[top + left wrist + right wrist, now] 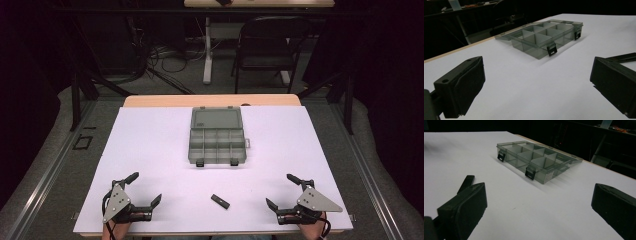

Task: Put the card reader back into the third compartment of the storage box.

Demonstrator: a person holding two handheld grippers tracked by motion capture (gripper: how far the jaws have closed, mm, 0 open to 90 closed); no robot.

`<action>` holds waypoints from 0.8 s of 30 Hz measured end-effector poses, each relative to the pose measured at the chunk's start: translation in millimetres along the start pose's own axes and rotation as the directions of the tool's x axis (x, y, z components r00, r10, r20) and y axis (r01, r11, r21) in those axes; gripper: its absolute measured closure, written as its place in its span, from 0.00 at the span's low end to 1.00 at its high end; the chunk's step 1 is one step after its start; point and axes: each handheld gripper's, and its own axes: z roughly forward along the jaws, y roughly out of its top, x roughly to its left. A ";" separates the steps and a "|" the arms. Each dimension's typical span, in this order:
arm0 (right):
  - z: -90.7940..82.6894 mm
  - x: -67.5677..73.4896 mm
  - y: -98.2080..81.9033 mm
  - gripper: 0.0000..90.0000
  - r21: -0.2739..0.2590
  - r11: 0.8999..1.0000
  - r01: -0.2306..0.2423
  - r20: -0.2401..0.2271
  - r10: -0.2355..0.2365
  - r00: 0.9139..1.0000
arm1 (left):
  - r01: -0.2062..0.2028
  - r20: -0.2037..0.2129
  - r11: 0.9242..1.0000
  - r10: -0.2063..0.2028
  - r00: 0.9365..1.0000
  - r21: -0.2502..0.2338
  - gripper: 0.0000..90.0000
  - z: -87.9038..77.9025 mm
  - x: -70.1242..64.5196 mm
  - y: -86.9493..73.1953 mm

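Resting both grippers, left gripper (146, 189) and right gripper (283, 191), jaws spread and empty; small black bar (220, 201) lies between them, so we could nudge it away from the compartment box (217, 136) ahead.

Left hand-held gripper (145, 189), right hand-held gripper (282, 191), black blocky jaws, grey three-cornered top plates, black trailing cables
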 end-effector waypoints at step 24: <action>13.7 8.9 9.5 0.00 0.060 0.998 -0.016 -0.023 0.017 1.000 | 0.003 -0.010 1.000 -0.003 1.000 -0.002 0.00 -0.5 0.8 0.7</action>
